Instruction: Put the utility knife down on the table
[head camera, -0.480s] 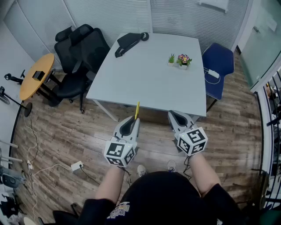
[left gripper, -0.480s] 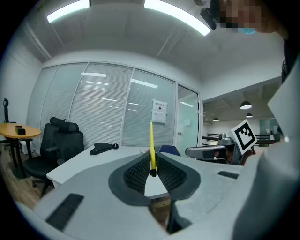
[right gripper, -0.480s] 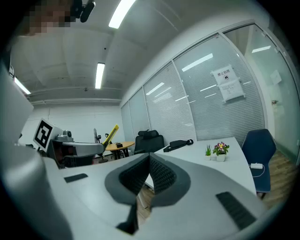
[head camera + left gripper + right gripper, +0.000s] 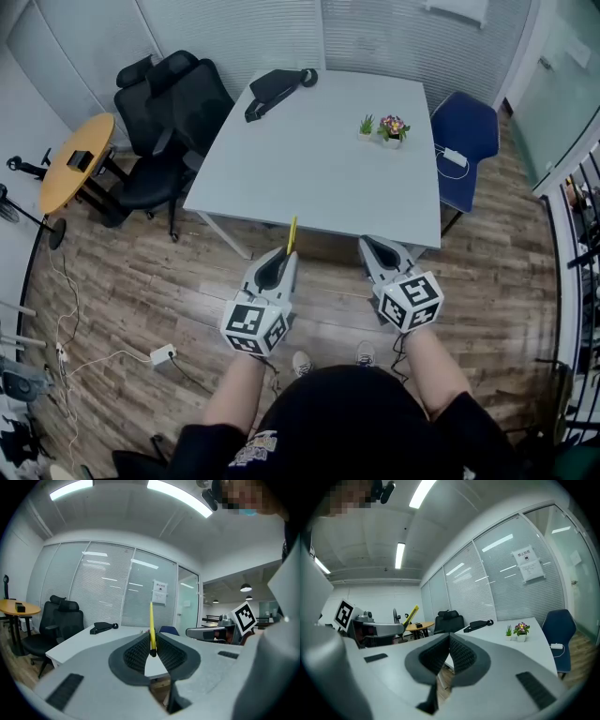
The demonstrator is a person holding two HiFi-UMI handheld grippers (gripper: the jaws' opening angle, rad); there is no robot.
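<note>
Nothing has moved: left gripper (image 4: 153, 641) clamps utility knife (image 4: 152, 620), lower end hidden; right gripper (image 4: 449, 638) closed, empty.

table (image 4: 319, 192) near half: free | far left corner: black bag (image 4: 277, 87) | far right: potted plants (image 4: 384, 128)

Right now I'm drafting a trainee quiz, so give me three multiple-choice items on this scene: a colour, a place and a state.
1. Colour of the chair right of the table in the head view? A red B blue C green
2. Where is the utility knife? A on the table B on the chair C in the left gripper
3. The right gripper's jaws are: A together, empty B wide apart C shut on a pen
Answers: B, its seat is blue; C, the knife stands between that gripper's closed jaws; A, its jaws meet with nothing between.
</note>
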